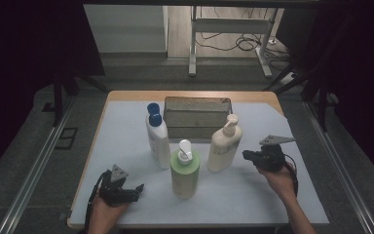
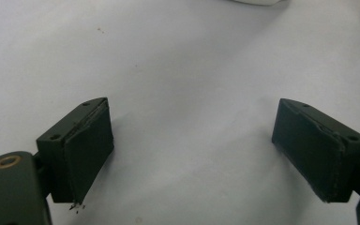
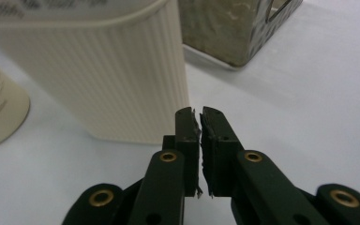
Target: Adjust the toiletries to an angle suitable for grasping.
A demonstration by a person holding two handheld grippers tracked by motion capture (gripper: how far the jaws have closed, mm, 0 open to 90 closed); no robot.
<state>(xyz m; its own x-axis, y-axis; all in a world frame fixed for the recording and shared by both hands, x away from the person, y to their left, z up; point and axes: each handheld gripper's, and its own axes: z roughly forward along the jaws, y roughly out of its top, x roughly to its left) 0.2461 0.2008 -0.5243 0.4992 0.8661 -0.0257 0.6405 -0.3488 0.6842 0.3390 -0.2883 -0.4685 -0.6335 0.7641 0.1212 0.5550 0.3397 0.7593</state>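
Three bottles stand mid-table: a white bottle with a blue cap (image 1: 157, 141), a green pump bottle (image 1: 185, 170) nearest me, and a cream pump bottle (image 1: 224, 144). My right gripper (image 1: 247, 155) is held low just right of the cream bottle, pointing left at it. In the right gripper view its jaws are shut (image 3: 198, 113) with nothing between them, and the ribbed side of the cream bottle (image 3: 98, 70) rises just beyond the tips. My left gripper (image 1: 137, 188) rests at the front left, open (image 2: 192, 112) over bare white cloth.
A grey metal bin (image 1: 197, 117) stands behind the bottles, with its corner (image 3: 225, 28) past the cream bottle. White cloth (image 1: 253, 195) covers the wooden table. Dark floor and rails flank both sides.
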